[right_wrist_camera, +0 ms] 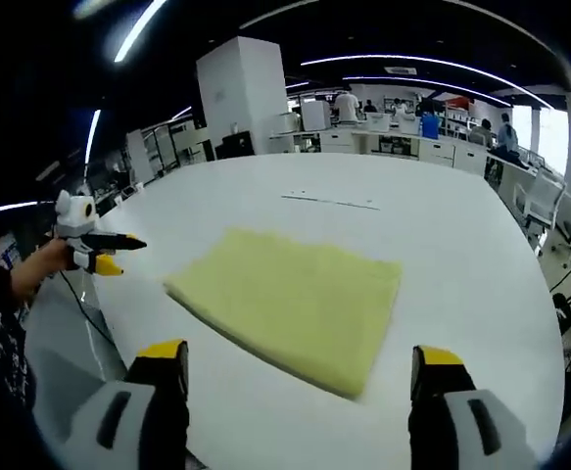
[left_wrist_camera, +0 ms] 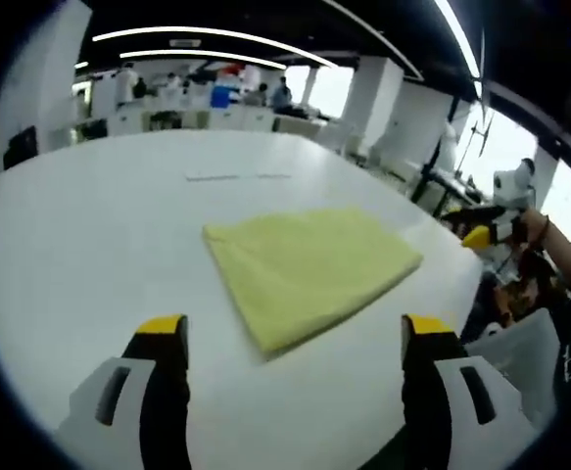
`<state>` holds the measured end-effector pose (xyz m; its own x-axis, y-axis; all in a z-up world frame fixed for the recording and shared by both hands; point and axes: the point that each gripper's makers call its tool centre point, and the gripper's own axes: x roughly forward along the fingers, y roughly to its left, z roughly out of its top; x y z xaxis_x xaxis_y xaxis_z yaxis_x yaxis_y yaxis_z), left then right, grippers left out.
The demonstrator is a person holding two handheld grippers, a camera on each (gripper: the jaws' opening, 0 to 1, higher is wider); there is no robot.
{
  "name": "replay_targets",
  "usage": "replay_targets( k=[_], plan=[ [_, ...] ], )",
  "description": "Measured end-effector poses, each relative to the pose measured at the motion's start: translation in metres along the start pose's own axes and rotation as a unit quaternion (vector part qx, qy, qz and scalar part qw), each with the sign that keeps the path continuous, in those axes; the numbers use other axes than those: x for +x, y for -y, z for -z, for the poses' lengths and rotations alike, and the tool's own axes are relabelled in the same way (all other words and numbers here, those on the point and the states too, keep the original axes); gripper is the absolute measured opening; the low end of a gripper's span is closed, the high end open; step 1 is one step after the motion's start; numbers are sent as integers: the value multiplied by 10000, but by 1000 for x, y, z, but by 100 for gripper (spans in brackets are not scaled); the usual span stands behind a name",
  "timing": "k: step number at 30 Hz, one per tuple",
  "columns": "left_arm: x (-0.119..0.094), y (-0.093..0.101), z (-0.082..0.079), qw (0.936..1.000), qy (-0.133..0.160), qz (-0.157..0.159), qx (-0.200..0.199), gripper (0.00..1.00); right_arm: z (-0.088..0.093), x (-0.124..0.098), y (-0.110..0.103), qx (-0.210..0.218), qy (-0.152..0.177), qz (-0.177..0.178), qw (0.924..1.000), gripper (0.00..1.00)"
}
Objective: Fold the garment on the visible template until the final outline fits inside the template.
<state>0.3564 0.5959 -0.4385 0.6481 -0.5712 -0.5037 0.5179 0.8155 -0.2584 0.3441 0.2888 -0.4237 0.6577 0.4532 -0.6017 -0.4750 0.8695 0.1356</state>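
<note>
1. Nearest in the left gripper view, the left tool (left_wrist_camera: 295, 338) is seen with its two yellow-tipped jaws spread wide and nothing between them; it is held above the white bench (left_wrist_camera: 79, 235), short of the cloth.
2. In the right gripper view, the right tool (right_wrist_camera: 300, 364) is likewise seen released, jaws well apart and empty, with the near edge of the cloth lying just beyond its tips.
3. Past the jaws, the yellow garment (right_wrist_camera: 290, 299) is found lying flat near the middle of the bench, touched by neither tool. It is folded into a compact, roughly four-sided stack, and layered edges can be made out along its near side (left_wrist_camera: 305, 264).
4. Farther on, a thin line marked on the bench (right_wrist_camera: 329, 202) is seen beyond the cloth; whether it belongs to the template cannot be told, and no full template outline is made out around the garment.
5. The folding is judged largely or wholly done. What is left is judged to be a check that the outline fits the template, which cannot be confirmed here.
</note>
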Motion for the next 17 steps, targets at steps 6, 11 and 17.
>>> replay_targets(
  k=[6,11,17],
  plan=[
    [-11,8,0,10000,69,-26,28,97,-3,-12,-9,-13,199,91,9998,99],
    [-18,16,2,10000,79,7,7,99,0,-16,-11,12,283,143,9995,99],
    [-23,17,2,9999,159,-23,27,99,3,-20,-15,121,344,187,9992,99]
  ],
)
